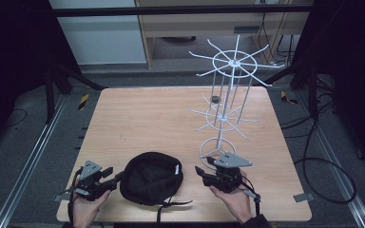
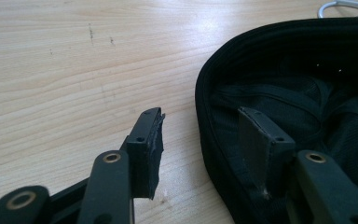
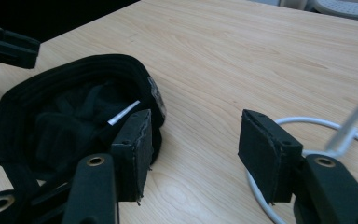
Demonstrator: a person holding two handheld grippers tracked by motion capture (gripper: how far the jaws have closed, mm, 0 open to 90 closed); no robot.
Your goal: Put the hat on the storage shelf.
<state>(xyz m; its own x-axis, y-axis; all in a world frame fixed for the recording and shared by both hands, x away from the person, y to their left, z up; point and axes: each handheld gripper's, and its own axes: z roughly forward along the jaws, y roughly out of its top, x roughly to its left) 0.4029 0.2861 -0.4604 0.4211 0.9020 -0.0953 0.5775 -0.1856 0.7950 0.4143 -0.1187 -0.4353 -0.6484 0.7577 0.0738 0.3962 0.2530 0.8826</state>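
Two open grippers flank the black cap point(image 1: 151, 178): left gripper point(image 2: 200, 140) straddles its rim, so clamp there; right gripper point(image 3: 193, 154) holds nothing.

In the left gripper view the black hat point(image 2: 298, 93) runs off the right edge with its inside too dark to read, and the small dark thing point(image 1: 215, 99) far back on the tabletop point(image 1: 147, 118) is too small to tell.
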